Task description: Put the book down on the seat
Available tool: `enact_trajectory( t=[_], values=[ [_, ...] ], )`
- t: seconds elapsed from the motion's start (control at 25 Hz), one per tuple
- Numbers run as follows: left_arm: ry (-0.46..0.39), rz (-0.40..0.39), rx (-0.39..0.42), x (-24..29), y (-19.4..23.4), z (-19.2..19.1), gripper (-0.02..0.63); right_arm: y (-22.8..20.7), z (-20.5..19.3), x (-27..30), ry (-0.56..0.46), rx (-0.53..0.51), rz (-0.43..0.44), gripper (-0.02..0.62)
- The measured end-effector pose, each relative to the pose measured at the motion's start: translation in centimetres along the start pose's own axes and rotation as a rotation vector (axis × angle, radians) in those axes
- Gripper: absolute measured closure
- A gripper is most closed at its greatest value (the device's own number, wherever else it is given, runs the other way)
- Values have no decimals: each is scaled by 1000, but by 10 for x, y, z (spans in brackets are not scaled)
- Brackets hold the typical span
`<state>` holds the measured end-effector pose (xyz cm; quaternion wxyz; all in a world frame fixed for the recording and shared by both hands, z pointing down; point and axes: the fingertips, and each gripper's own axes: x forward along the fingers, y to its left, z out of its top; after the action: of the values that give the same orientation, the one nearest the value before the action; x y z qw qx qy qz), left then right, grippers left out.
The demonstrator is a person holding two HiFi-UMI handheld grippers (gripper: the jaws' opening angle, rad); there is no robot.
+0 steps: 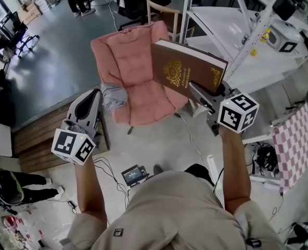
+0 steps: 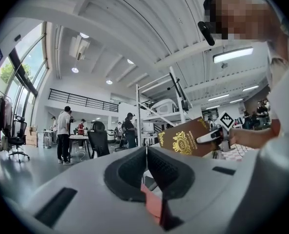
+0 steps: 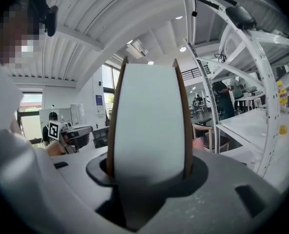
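Head view: right tool (image 1: 202,95) pinches the brown book (image 1: 188,68) at its lower right edge, jaws spread by the book's thickness. The book is held up in the air, tilted, with its gold-crest cover toward the camera and the white page edge on top. It overlaps the right side of the pink armchair (image 1: 136,74) and does not rest on it. The seat cushion is mostly bare; a grey cloth (image 1: 113,97) sits at its left edge. The left tool (image 1: 90,102) hangs low left, well apart from the book and near the grey cloth, with nothing in it. A white rack (image 1: 232,25) stands just right of the book, close to its right corner, and a checked cloth (image 1: 297,139) lies further right. There is open floor (image 1: 65,51) left of and behind the chair. Cables and a small device (image 1: 133,175) lie on the floor between the person and the chair. Left gripper view: the left tool's jaws are pressed together with nothing between them. The book shows beyond, up and to the right, gripped by the other tool with its cover facing this way. Open hall floor lies to the left, with people standing far off. Right gripper view: the book fills the gap, its white page edge facing the camera, a brown cover against each jaw, clamped at the bottom. The rack's shelf is close on the right, and the left tool is far to the left.
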<state>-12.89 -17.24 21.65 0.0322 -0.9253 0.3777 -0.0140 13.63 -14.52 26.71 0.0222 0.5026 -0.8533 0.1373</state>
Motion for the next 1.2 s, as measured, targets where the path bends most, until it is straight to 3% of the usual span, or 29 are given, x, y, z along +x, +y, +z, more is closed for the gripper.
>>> enact_trajectory(
  t=[0.24, 0.64, 1.04, 1.2],
  values=[
    [13, 8, -26, 17, 32, -20, 597, -11, -17, 52, 50, 22, 14, 377],
    [33, 74, -23, 60, 86, -58, 597, -68, -42, 147, 108, 61, 81, 377],
    [122, 148, -80, 118, 122, -87, 597, -126, -61, 229, 208, 96, 129, 377],
    [160, 160, -115, 139, 138, -116, 597, -153, -91, 264, 275, 135, 131, 377]
  ],
)
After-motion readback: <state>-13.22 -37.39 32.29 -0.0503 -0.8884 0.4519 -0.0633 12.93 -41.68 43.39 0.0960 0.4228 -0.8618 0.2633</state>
